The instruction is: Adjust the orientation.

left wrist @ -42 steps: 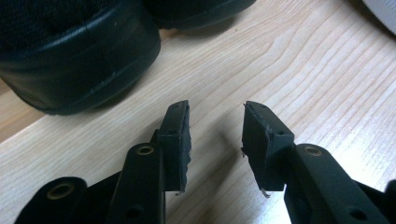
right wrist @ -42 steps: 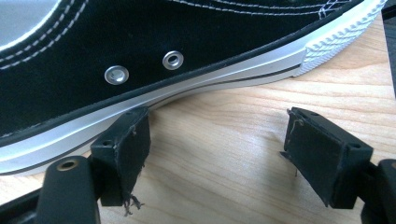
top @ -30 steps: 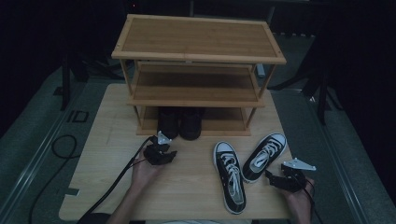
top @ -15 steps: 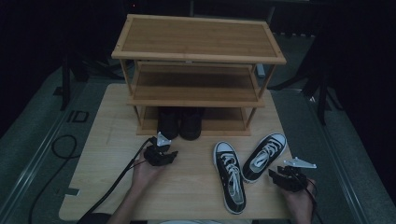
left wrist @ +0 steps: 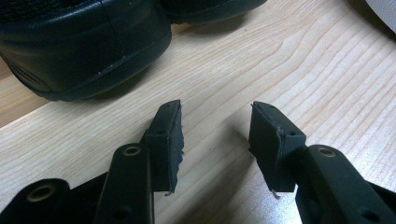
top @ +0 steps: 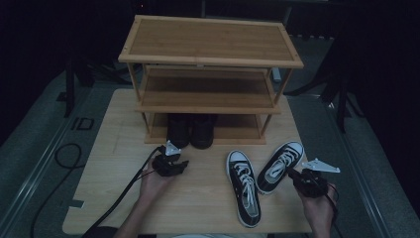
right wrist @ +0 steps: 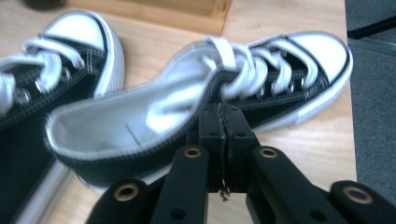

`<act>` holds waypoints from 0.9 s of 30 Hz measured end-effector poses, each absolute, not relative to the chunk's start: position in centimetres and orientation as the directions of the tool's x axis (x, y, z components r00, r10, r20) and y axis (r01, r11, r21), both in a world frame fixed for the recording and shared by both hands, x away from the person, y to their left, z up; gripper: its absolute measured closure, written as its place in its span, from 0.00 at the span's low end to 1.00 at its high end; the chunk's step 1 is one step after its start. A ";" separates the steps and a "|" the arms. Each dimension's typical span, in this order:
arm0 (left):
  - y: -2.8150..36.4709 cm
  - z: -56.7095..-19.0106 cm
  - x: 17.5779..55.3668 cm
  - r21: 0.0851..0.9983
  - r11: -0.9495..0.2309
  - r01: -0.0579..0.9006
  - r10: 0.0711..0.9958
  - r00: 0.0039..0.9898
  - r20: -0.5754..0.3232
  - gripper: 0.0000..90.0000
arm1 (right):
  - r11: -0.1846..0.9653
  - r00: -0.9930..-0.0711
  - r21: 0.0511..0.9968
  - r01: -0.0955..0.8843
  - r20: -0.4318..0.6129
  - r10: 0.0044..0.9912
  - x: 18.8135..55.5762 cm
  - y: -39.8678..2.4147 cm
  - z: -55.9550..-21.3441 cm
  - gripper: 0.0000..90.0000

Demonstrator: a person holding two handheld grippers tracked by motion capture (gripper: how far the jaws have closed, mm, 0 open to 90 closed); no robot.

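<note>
Black canvas low-top sneaker (right wrist: 261, 79) with white laces, toe cap and lining, near table's (top: 119, 148) right edge, right gripper (right wrist: 223, 122) jaws just closing, pinching its collar, left gripper (left wrist: 217, 135) jaws apart, empty.

The person's left hand (top: 151, 182) rests low with its black two-jaw left gripper (left wrist: 215, 135) pointing forward, the jaws standing apart with nothing between them. The right hand (top: 317, 206) holds the black right gripper (right wrist: 224, 122) with the grey three-cornered plate on top; its jaws have just been closing and now meet pad to pad.
</note>
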State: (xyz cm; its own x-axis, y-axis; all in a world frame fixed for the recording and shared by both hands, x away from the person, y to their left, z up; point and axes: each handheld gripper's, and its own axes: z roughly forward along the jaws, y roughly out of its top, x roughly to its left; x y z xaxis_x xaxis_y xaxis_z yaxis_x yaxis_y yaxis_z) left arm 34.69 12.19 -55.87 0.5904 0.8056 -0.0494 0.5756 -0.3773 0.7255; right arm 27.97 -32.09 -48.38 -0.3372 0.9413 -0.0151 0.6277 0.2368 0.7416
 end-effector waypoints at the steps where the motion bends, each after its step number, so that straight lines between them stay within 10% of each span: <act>1: 12.2 -55.9 34.7 0.726 -0.377 0.576 0.806 0.590 -0.050 0.61 | 0.236 -0.330 0.740 0.630 -0.020 0.944 28.2 -31.9 -48.2 0.93; 11: 12.2 -55.9 34.7 0.727 -0.376 0.574 0.805 0.591 -0.050 0.61 | 0.194 -0.251 0.719 0.668 -0.027 0.968 29.8 -30.7 -48.5 0.69; 27: 12.3 -55.9 34.7 0.727 -0.373 0.576 0.804 0.591 -0.056 0.61 | 0.168 -0.208 0.668 0.725 -0.020 0.978 30.4 -30.1 -48.9 0.67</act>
